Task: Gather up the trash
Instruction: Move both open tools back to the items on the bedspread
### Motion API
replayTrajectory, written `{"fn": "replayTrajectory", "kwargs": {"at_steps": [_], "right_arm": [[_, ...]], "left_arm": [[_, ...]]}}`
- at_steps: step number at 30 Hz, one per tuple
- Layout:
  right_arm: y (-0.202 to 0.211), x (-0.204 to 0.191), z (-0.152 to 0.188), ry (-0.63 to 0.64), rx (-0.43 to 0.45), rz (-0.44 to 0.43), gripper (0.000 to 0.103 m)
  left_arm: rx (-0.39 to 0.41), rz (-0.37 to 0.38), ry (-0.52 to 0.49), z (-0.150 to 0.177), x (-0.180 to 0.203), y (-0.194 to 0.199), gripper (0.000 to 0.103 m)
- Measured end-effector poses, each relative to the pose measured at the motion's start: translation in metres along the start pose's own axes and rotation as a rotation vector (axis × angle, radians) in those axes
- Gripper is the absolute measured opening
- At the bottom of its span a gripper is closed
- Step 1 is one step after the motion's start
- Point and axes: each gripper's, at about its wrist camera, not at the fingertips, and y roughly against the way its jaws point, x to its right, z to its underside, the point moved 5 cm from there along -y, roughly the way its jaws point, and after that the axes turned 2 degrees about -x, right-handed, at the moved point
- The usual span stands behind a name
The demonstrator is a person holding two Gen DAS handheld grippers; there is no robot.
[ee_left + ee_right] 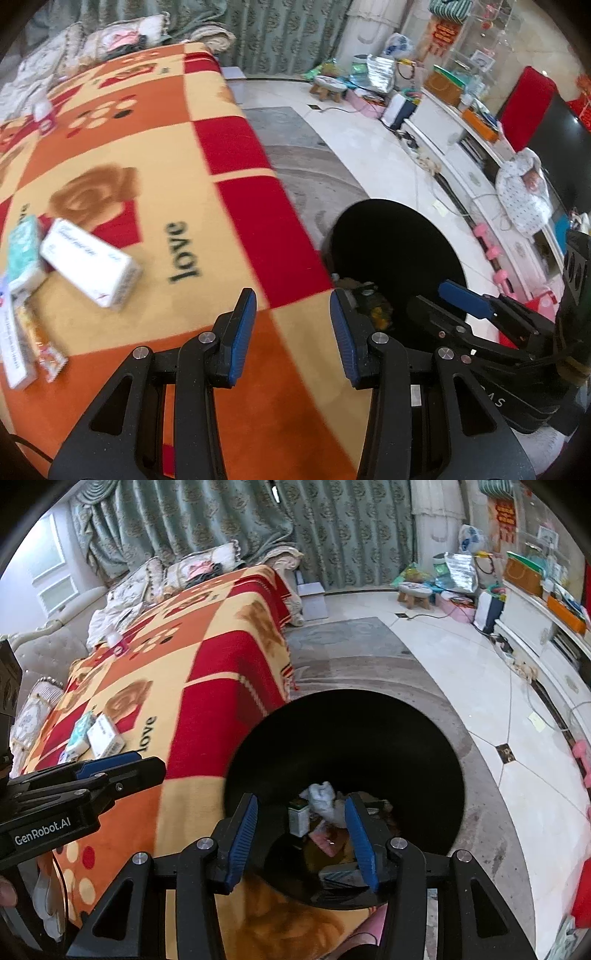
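A black trash bin (pixel 369 738) stands on the floor beside the blanket-covered table (pixel 147 166); it also shows in the left wrist view (pixel 399 243). Inside lie a white crumpled tissue (pixel 323 794), a small white box (pixel 298 818) and other scraps. My right gripper (pixel 301 836) is open and empty just above the bin's mouth. My left gripper (pixel 293 336) is open and empty over the table's near corner. On the table at left lie a white carton (pixel 90 267), a teal tissue pack (pixel 24 251), a long white box (pixel 13 347) and an orange wrapper (pixel 42 343).
A grey rug (pixel 351 646) and white tile floor surround the bin. A white TV cabinet (pixel 480 155) runs along the right wall, with pink dumbbells (pixel 491 251) at its foot. A small stool (pixel 413 592) and bags sit by the curtain. A sofa with cushions (pixel 166 576) lies behind the table.
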Motion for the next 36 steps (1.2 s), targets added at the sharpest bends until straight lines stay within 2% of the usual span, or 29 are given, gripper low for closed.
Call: {"fn": "replayTrajectory", "kwargs": {"at_steps": [13,23,30,36], "right_arm": [[-0.007,-0.080,-0.002,0.113,-0.020,-0.083,0.053],[-0.021,-0.155,0.006,0.205,-0.057,-0.199,0.055],[-0.036,-0.221,0.009,0.302,-0.085,-0.303,0.055],[-0.062,-0.286,0.008,0.417,-0.111,-0.369,0.054]], "left_arm": [[0.023,-0.096,0.106,0.025,-0.075,0.036,0.040],[0.047,-0.217,0.250,0.056,-0.170,0.077,0.040],[0.045,-0.275,0.352,0.081,-0.234,0.098,0.040],[0.054,-0.290,0.421,0.096,-0.264,0.113,0.040]]}}
